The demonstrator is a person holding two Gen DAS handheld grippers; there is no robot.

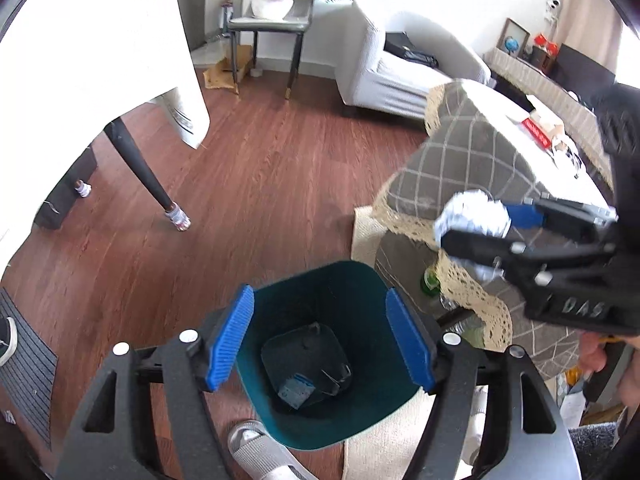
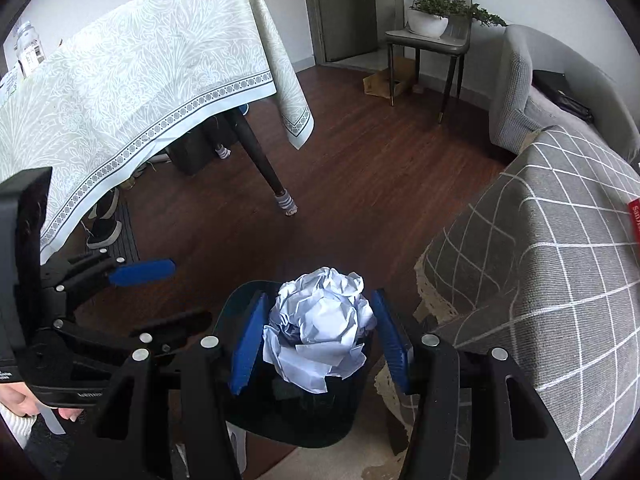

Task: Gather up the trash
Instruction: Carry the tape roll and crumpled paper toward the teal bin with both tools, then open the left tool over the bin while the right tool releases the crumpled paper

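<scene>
Crumpled white paper (image 2: 322, 322) sits between the blue pads of my right gripper (image 2: 320, 340), which is closed on it, directly above the teal bin (image 1: 320, 360). My left gripper (image 1: 320, 340) hangs over that bin with its jaws spread wide and nothing in them. Inside the bin lies a small blue-and-white scrap (image 1: 297, 392). Just beside it stands the worktop with the grey checked cloth (image 2: 540, 280).

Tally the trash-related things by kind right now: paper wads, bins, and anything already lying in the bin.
Crumpled paper wads: 1, held between the right gripper pads
Teal trash bins: 1
Items lying in the bin: 1, a blue-and-white scrap
Total: 3
</scene>
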